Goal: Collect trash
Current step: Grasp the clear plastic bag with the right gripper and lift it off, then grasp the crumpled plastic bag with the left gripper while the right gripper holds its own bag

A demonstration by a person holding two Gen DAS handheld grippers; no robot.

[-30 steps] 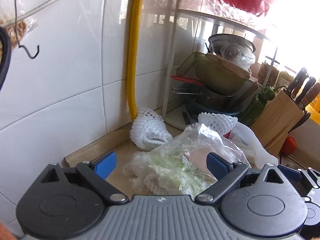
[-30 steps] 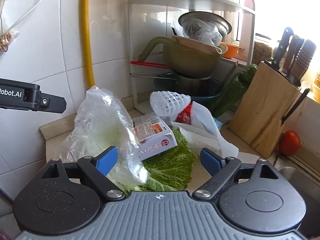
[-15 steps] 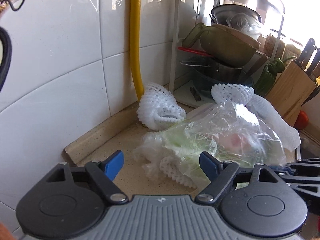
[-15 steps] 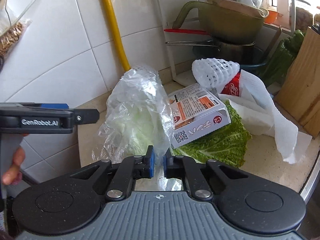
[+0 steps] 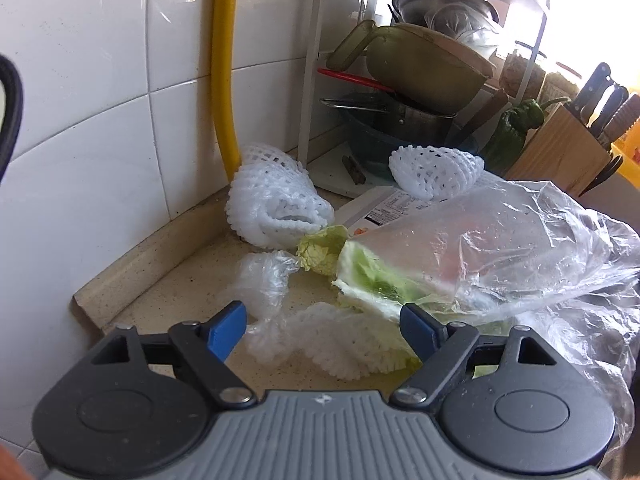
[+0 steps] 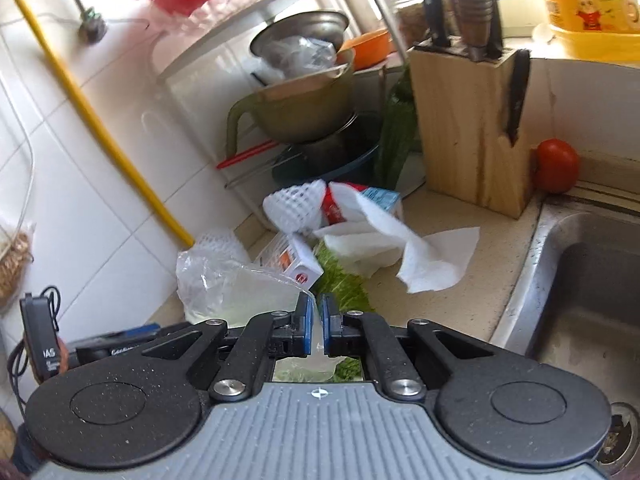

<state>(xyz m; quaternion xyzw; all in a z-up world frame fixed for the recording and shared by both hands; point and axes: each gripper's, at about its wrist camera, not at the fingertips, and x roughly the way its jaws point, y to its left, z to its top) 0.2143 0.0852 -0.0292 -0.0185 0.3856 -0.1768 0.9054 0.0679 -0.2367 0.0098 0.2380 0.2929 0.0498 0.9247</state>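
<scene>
My right gripper [image 6: 318,326] is shut on a fold of the clear plastic bag [image 6: 240,288], which has pale cabbage inside. In the left wrist view that bag [image 5: 500,248] hangs tilted at the right, off the counter. My left gripper [image 5: 320,330] is open just above the counter. A flattened white foam net [image 5: 344,340] and a crumpled bit of clear film [image 5: 264,284] lie between its fingers, untouched. More trash lies behind: two foam nets [image 5: 276,208] [image 5: 436,172], a small carton [image 6: 296,260], a green leaf [image 6: 344,280] and a white paper towel [image 6: 420,256].
A white dish rack [image 5: 312,92] with stacked pots and bowls stands in the corner beside a yellow pipe [image 5: 222,80]. A wooden knife block [image 6: 472,128] and a tomato [image 6: 558,164] sit at the back right. The steel sink [image 6: 592,280] drops away on the right.
The right gripper shut on the plastic bag, rolled and drew it right and up. The left gripper sank toward the counter and narrowed slightly; the lifted bag uncovered the flat foam net.
</scene>
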